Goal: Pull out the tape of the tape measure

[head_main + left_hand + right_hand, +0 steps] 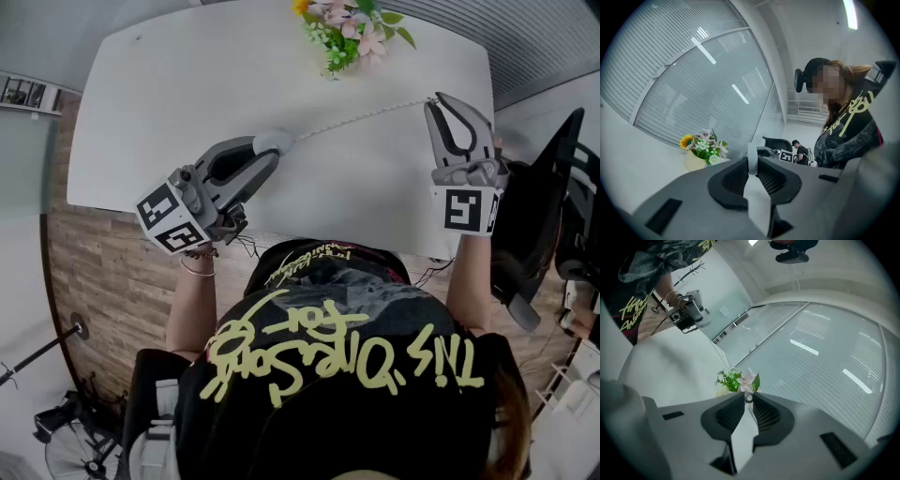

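— While the person stands at the near edge of the white table (187,84), what has the left gripper (269,150) got?
— The tape measure case (275,142), round and white. The jaws are nearly together, clamped on it. In the left gripper view its white edge stands upright between the dark pads (735,179).
— And the right gripper (438,101)?
— Off to the right and a bit farther out, well apart from the left one. Its jaws are pinched almost closed on the end of the tape (361,116). The right gripper view shows a small ring (748,398) caught right at the tips.
— So the tape is out?
— Yes, a thin white line runs straight from the case to the right gripper's tips, across the tabletop.
— Anything else around?
— A small bunch of flowers (347,28) at the table's far edge, just beyond the tape, and a dark office chair (551,173) to the right of the table
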{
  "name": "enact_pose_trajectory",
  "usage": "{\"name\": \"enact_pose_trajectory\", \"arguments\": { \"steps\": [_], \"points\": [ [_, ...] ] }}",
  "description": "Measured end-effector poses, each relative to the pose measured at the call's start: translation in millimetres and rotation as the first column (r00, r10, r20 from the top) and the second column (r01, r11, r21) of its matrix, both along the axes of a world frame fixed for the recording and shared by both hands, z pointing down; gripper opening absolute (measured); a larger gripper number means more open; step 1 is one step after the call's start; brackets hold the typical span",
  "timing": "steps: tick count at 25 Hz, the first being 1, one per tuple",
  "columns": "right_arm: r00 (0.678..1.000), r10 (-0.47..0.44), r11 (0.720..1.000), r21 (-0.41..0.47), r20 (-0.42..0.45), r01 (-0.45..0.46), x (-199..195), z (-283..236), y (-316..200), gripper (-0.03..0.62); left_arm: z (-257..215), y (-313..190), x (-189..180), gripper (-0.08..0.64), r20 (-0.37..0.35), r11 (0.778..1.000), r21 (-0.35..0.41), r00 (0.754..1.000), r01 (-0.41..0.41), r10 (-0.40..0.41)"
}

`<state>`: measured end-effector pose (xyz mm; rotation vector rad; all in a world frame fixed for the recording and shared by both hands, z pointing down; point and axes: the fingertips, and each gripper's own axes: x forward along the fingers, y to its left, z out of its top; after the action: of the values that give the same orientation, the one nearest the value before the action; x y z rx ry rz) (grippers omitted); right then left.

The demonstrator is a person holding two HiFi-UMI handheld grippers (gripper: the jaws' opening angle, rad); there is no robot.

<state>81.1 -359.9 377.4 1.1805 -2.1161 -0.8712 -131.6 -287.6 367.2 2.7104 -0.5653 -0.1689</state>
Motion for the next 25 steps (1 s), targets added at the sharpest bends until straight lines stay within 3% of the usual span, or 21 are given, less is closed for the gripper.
{"name": "enact_pose_trajectory", "arguments": {
  "steps": [25],
  "points": [
    [0.997,-0.068,0.997,-0.032,0.029,0.069,-49.6,6.6,21.3,0.06,2.2,-5.6,8.7,0.06,-0.022,0.998,0.003,0.998,-0.057,0.057]
  ]
}}
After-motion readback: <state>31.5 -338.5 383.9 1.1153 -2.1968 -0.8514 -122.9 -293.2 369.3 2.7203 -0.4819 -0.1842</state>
